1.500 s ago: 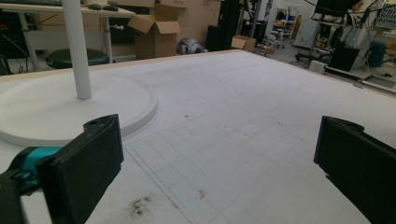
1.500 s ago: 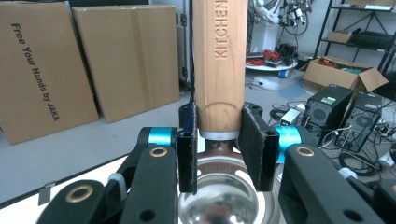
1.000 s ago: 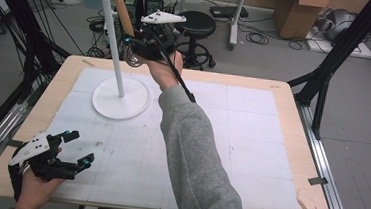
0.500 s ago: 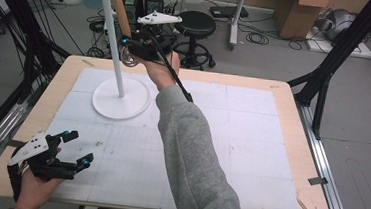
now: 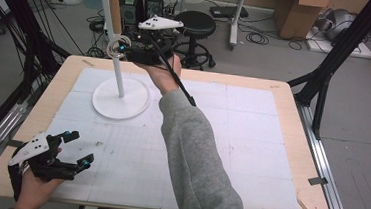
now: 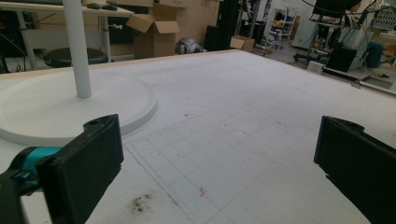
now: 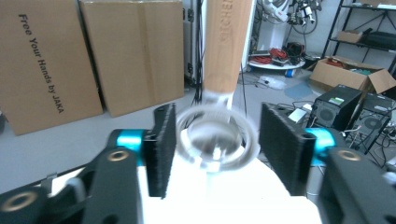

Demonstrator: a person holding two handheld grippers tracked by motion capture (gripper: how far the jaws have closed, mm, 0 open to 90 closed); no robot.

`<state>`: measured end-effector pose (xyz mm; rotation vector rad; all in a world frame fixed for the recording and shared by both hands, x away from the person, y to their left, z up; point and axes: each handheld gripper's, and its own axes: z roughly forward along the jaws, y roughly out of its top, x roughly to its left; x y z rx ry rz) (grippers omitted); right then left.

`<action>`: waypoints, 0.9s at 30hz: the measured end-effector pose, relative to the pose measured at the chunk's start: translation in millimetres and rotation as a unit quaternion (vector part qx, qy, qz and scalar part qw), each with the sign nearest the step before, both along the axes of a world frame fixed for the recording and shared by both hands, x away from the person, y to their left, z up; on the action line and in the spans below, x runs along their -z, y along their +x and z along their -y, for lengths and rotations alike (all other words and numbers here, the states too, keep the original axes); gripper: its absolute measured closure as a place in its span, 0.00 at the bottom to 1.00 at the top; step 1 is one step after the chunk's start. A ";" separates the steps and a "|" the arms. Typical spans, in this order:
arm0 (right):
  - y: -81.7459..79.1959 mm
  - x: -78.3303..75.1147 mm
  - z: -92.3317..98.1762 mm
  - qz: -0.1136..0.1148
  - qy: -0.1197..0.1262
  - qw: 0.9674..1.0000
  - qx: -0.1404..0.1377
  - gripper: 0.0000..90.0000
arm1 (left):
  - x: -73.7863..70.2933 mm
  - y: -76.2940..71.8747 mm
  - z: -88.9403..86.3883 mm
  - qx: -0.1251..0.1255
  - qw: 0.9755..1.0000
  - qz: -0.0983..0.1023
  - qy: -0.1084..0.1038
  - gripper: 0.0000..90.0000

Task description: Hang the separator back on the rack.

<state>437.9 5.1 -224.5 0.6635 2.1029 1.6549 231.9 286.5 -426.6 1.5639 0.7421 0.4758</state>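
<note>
While the left gripper (image 5: 77, 148) rests spread wide and empty at the near corner of the table (image 5: 284, 99), the right gripper (image 7: 212, 149) has just been opening. A hanging utensil (image 7: 224, 46), with a wooden handle and a blurred, clear ring-shaped end, lies between its pads, which no longer press it. The utensil hangs beside the white stand's (image 5: 120, 82) pole. A second ago the jaws were narrower around it.
</note>
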 end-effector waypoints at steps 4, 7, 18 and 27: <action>-6.6 3.7 8.3 0.007 -0.008 1.000 -0.016 0.36 | -0.1 0.3 2.0 0.003 1.000 -0.001 0.004 0.02; -12.2 6.4 15.6 0.012 -0.015 0.999 -0.028 0.35 | -0.3 -0.3 1.3 0.002 1.000 0.000 0.001 0.02; -30.8 16.9 35.3 0.003 -0.005 0.998 -0.055 0.29 | -0.1 2.0 4.3 0.007 1.000 -0.001 0.002 0.02; -40.4 30.4 49.4 0.000 -0.007 0.998 -0.069 0.18 | 0.1 2.5 5.3 0.002 1.000 0.002 0.004 0.02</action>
